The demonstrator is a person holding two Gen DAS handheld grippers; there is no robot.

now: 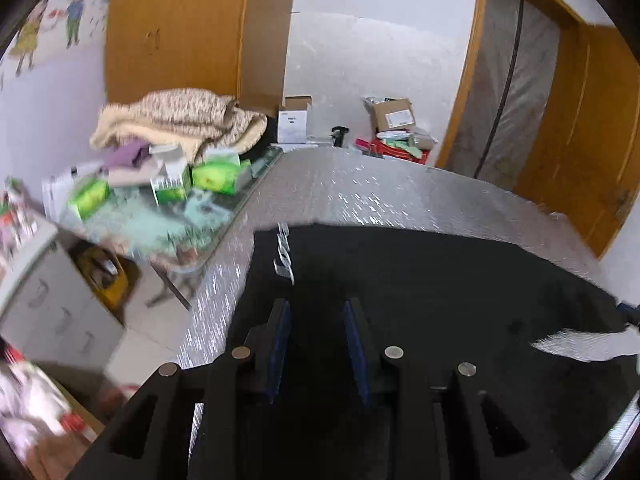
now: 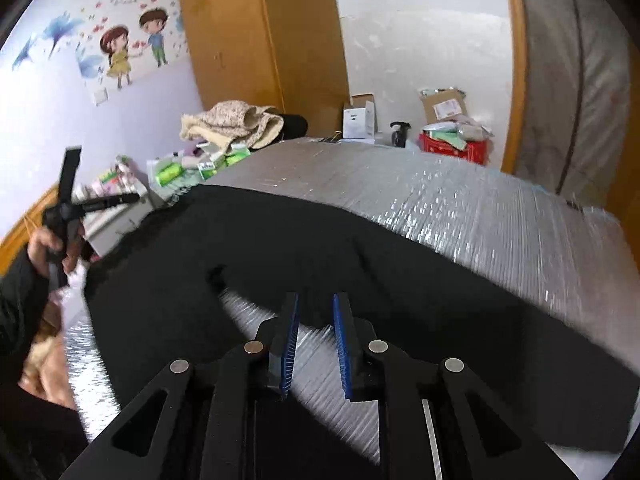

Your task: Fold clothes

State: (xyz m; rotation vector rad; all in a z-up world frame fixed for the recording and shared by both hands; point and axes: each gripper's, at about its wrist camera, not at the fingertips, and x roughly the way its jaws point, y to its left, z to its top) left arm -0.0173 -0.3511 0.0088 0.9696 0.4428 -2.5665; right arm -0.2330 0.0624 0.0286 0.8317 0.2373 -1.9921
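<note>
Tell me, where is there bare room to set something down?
On the silver mat, between the black garment and the far red basket. The side table under the blanket and green packs is crowded.

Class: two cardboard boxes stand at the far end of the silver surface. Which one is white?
The left box, open-topped with a dark label; the other box is brown and sits above the red bin.
</note>
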